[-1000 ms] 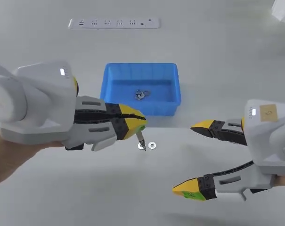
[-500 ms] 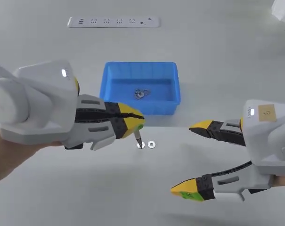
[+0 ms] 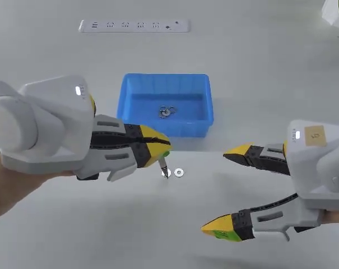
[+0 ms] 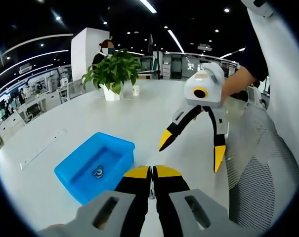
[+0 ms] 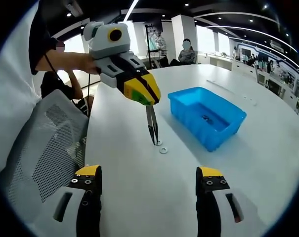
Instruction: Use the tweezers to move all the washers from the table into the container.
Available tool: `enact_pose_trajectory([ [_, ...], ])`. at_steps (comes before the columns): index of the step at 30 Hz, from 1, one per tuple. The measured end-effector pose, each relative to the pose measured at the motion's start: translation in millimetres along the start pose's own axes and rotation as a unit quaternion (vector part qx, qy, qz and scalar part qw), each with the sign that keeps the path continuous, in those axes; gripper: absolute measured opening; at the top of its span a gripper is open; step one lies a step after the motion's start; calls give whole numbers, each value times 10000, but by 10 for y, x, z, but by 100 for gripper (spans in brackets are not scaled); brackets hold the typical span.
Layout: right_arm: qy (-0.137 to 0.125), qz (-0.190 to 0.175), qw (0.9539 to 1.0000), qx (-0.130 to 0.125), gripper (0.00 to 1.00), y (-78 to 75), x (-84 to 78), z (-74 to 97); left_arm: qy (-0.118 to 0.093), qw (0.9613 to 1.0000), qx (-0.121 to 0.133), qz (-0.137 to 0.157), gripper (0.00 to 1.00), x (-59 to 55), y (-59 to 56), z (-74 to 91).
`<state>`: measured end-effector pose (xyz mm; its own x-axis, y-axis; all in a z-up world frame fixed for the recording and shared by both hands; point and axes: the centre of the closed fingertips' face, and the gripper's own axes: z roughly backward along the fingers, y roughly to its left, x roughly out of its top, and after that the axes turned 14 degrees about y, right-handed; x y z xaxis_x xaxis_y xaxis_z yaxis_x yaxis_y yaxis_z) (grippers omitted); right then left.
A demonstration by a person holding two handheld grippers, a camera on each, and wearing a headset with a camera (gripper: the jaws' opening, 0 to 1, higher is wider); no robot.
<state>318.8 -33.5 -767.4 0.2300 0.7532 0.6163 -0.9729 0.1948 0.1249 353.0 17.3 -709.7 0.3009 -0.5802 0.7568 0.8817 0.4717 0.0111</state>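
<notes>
While the left gripper (image 3: 162, 149) is squeezing its jaws shut on the tweezers (image 3: 164, 166), the tips are coming down at a washer (image 3: 167, 173) right below those fingers, with a second washer (image 3: 179, 172) lying just beside it. I reckon the trick is pinching the ring's edge squarely, then lifting straight up before heading to the container (image 3: 168, 130) just beyond the fingertips. The right gripper (image 3: 214, 190) is hanging wide open, holding nothing. Handy bit: the right gripper view is showing the tweezers side-on over both washers, while the left gripper view is looking down into the container.
</notes>
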Motion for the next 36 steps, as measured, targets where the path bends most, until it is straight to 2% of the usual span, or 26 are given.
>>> enact_pose_trajectory([
  [6, 7, 56, 10000, 60, 78, 37, 39, -48, -26, 10000, -28, 49, 6, -1, -14, -1],
  [11, -43, 249, 9994, 227, 76, 97, 180, -165, -31, 10000, -81, 24, 6, 14, -38, -20],
  [12, -44, 304, 9988, 381, 73, 132, 218, -206, -30, 9999, -98, 29, 6, 18, -46, -24],
  [16, 19, 513, 9975, 481, 65, 102, 348, -345, -11, 9999, -132, 63, 6, 28, -74, -29],
  [19, -64, 552, 9967, 583, 59, 70, 461, -418, -5, 9998, -170, 103, 6, 35, -94, -29],
  [24, -91, 759, 9941, 766, 45, 32, 560, -557, 2, 9997, -208, 140, 6, 33, -107, -33],
  [27, -135, 913, 9923, 832, 41, 16, 612, -608, -1, 9996, -231, 166, 6, 29, -102, -34],
  [30, 16, 1120, 9900, 853, 36, -14, 611, -670, 23, 9996, -211, 166, 6, 15, -69, -29],
  [33, 72, 1134, 9890, 950, 28, -23, 610, -701, 36, 9996, -216, 173, 6, 0, -54, -21],
  [36, 76, 1215, 9870, 1045, 26, 3, 604, -694, 38, 9996, -230, 173, 6, -10, -57, -18],
])
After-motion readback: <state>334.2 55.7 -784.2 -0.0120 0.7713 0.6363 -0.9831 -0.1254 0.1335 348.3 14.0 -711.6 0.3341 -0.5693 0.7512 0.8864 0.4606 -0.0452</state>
